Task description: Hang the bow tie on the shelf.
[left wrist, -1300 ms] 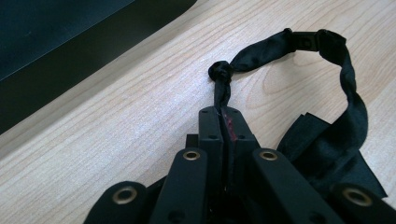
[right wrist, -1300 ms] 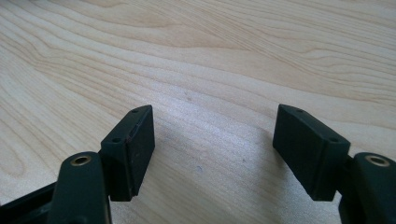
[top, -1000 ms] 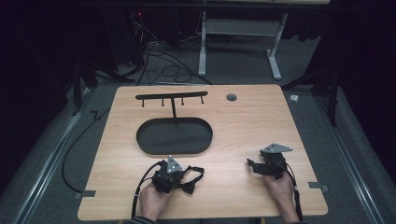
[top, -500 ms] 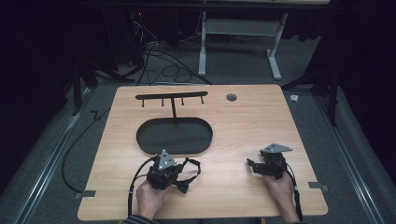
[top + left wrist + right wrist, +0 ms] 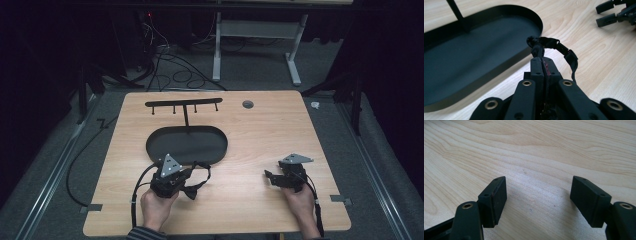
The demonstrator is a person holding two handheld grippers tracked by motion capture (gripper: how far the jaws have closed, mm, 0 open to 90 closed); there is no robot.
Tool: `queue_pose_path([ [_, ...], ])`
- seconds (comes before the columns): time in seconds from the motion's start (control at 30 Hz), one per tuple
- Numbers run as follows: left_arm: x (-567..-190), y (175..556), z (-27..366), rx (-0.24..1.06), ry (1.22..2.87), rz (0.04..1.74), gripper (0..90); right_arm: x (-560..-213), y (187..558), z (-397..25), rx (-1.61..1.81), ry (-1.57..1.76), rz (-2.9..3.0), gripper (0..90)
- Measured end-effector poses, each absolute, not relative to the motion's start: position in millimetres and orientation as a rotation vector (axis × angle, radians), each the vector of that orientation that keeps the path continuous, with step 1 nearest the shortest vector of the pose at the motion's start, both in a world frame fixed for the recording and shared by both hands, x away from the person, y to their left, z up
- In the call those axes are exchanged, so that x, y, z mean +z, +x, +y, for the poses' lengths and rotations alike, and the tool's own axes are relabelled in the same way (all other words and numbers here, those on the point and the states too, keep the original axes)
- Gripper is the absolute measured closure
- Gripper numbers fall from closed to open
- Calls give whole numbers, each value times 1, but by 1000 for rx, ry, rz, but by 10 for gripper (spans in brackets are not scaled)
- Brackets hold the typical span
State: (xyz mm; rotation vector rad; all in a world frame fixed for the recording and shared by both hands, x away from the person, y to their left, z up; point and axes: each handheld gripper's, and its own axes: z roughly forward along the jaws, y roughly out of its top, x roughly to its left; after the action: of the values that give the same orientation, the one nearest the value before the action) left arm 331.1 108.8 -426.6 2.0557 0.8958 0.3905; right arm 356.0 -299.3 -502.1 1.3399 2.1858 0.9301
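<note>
- Holding a black strap point(image 5: 554, 47) pinched between closed jaws, our left gripper point(image 5: 172, 177) has swung since a second ago: it then sat lower and pointed more toward 3 o'clock, and we now see it lifted slightly and turned toward 1 o'clock, with the strap looping out ahead of it.
- Our right gripper point(image 5: 272, 178) has not moved; its jaws stand wide apart over bare table point(image 5: 544, 152) and hold nothing.
- Just beyond the left gripper at 12 o'clock lies the black oval tray point(image 5: 186, 145); the strap hangs close to its near rim, not yet over it.
- Farther off at 12 o'clock rises the hook rail point(image 5: 183, 104) on its post from the tray.
- We judge the strap is being carried up toward tray or hooks, with the placing itself yet to come.
</note>
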Motion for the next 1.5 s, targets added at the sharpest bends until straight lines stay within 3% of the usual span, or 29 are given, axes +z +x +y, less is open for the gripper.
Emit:
queue_pose_path([
  [1.5,-390,361,127,492,1990,901,879,-502,356,-299,931,1340,2186,311],
])
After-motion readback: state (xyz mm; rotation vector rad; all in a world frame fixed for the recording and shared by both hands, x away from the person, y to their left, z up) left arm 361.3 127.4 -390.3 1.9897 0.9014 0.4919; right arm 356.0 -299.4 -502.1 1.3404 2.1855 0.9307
